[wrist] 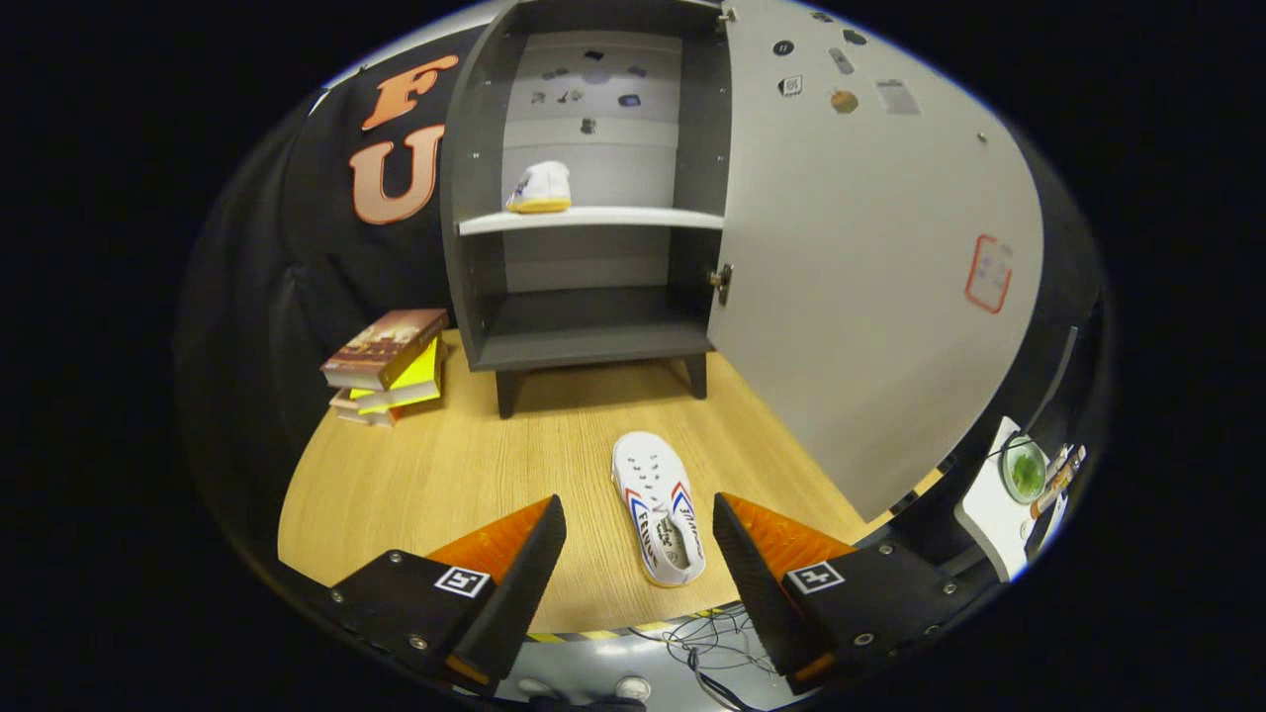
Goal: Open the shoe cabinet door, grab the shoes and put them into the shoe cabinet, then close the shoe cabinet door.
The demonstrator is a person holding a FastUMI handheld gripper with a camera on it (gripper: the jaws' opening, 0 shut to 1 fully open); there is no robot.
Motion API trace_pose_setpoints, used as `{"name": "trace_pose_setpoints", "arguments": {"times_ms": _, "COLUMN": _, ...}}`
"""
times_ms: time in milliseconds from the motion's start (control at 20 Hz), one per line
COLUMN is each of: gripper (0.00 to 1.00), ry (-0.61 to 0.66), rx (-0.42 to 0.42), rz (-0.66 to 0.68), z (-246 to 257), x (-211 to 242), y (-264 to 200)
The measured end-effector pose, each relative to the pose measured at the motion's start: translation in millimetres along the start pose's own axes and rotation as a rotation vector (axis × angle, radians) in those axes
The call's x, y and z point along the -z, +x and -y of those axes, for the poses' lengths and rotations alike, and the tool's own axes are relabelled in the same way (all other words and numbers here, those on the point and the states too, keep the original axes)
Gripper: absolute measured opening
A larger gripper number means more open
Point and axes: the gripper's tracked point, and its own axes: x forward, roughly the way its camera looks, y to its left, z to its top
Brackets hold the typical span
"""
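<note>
We see the grey cabinet (593,247) door (870,257) open, one white shoe (541,187) shelved, another (658,506) lying on the surface (435,475).

1. The table (445,475) under the gripper (638,554) has a pale wood-grain top with a smooth matt finish.
2. The shoe (658,509) between the spread fingers looks like white cloth — soft and dull.
3. Beyond the fingers, the shoe cabinet (593,198) has matt grey panels; its open door (870,277) is smooth, with a metal hinge (722,282).
4. The second shoe (541,188), on the shelf (593,220), has a rubbery-looking sole.
5. The books (388,366) left of the cabinet have slightly glossy paper covers.
</note>
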Motion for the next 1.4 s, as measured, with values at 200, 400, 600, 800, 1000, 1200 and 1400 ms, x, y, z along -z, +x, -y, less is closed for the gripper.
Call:
{"name": "trace_pose_setpoints", "arguments": {"times_ms": 200, "gripper": 0.81, "ry": -0.004, "rx": -0.001, "rz": -0.144, "z": 1.5, "x": 53.4, "y": 59.4}}
{"name": "trace_pose_setpoints", "arguments": {"times_ms": 400, "gripper": 0.62, "ry": 0.028, "rx": -0.011, "rz": -0.185, "z": 1.1, "x": 63.6, "y": 99.5}}
{"name": "trace_pose_setpoints", "arguments": {"times_ms": 600, "gripper": 0.48, "ry": 0.030, "rx": -0.017, "rz": -0.207, "z": 0.2, "x": 62.9, "y": 129.5}}
{"name": "trace_pose_setpoints", "arguments": {"times_ms": 800, "gripper": 0.30, "ry": 0.084, "rx": -0.026, "rz": -0.233, "z": -0.4, "x": 69.1, "y": 145.8}}
{"name": "trace_pose_setpoints", "arguments": {"times_ms": 1000, "gripper": 0.00, "ry": 0.064, "rx": -0.078, "rz": -0.200, "z": -2.7, "x": 66.6, "y": 147.0}}
{"name": "trace_pose_setpoints", "arguments": {"times_ms": 1200, "gripper": 0.00, "ry": 0.085, "rx": -0.091, "rz": -0.157, "z": -11.0, "x": 44.0, "y": 140.0}}
{"name": "trace_pose_setpoints", "arguments": {"times_ms": 1400, "gripper": 0.00, "ry": 0.087, "rx": -0.114, "rz": -0.106, "z": -5.1, "x": 8.3, "y": 117.8}}
